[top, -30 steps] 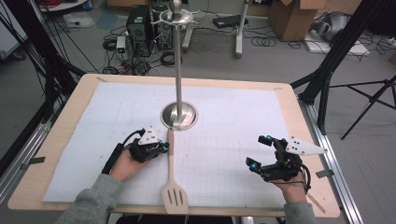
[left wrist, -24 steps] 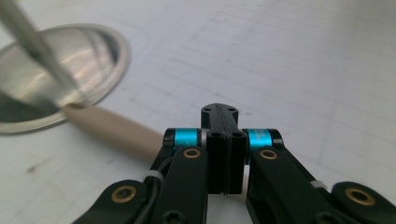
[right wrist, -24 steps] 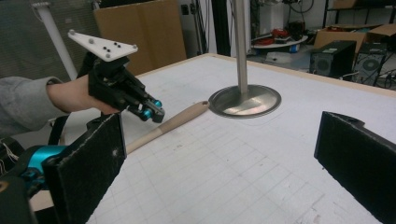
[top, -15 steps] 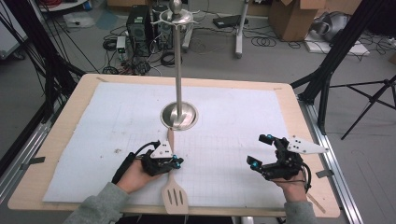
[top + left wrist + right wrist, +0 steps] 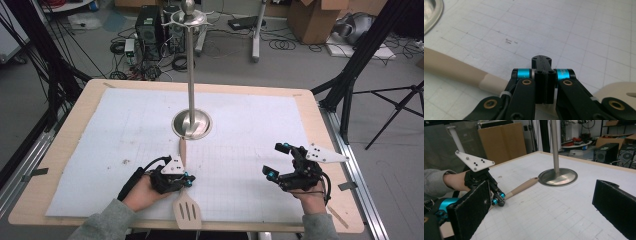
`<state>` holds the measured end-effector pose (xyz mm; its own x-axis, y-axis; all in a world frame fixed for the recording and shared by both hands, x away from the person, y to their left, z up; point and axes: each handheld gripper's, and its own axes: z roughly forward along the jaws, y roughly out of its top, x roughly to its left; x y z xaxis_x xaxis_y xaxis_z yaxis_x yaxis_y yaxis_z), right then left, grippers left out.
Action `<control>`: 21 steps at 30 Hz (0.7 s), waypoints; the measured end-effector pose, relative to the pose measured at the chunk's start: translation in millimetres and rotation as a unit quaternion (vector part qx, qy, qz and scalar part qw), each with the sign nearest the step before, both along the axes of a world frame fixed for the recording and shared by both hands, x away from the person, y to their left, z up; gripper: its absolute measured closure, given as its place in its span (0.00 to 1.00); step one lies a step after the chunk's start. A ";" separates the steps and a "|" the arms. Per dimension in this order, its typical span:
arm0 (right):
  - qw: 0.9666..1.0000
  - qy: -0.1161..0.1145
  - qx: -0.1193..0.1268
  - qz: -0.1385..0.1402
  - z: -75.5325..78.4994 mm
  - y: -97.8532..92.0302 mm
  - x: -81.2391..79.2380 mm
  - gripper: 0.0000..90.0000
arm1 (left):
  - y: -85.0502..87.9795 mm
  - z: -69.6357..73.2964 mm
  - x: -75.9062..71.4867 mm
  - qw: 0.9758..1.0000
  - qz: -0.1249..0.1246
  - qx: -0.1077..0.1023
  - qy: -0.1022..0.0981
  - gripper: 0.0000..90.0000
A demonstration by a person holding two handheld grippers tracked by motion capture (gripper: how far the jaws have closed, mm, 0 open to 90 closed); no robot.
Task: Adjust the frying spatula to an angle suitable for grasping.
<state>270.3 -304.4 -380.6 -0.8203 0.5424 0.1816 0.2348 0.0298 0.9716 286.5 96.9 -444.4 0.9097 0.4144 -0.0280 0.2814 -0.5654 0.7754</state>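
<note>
A wooden slotted spatula (image 5: 183, 151) lies on the white mat, its handle tip touching the round base of a metal stand (image 5: 191, 124) and its head (image 5: 186, 215) at the near edge. My left gripper (image 5: 189, 180) is shut, its closed jaws lying over the spatula's neck. In the left gripper view the jaws (image 5: 541, 62) press pad to pad with nothing between them, and the handle (image 5: 449, 65) runs underneath. My right gripper (image 5: 276, 160) stands wide open above bare mat at the right. In its own view, its pads (image 5: 471, 207) frame the stand base (image 5: 557, 177).
The stand's tall pole (image 5: 190, 60) rises from the middle of the mat to a ringed top. The wooden table edge (image 5: 320, 125) borders the mat. Computers, cables, boxes and tripod legs sit on the floor beyond.
My left gripper has slid to the right across the mat and now lies over the spatula's neck. The right gripper has kept still.
</note>
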 end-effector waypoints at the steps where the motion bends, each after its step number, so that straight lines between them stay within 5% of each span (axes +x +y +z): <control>1: 1.000 0.000 0.000 0.000 0.0 0.0 0.0 0.01 | 0.0 0.0 0.0 1.000 0.000 0.000 0.000 1.00; 6: 1.000 0.001 0.027 0.006 2.3 0.9 1.7 0.01 | 5.3 0.0 -1.9 1.000 -0.009 0.000 0.002 1.00; 21: 1.000 0.002 0.016 0.013 1.0 8.4 7.7 0.01 | 21.3 0.5 -3.7 1.000 -0.023 -0.020 0.002 1.00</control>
<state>278.1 -296.0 -379.6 -0.8336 0.5144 0.2015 0.2381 0.0055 0.9712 282.8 118.2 -443.9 0.9275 0.3708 -0.0479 0.2594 -0.5460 0.7966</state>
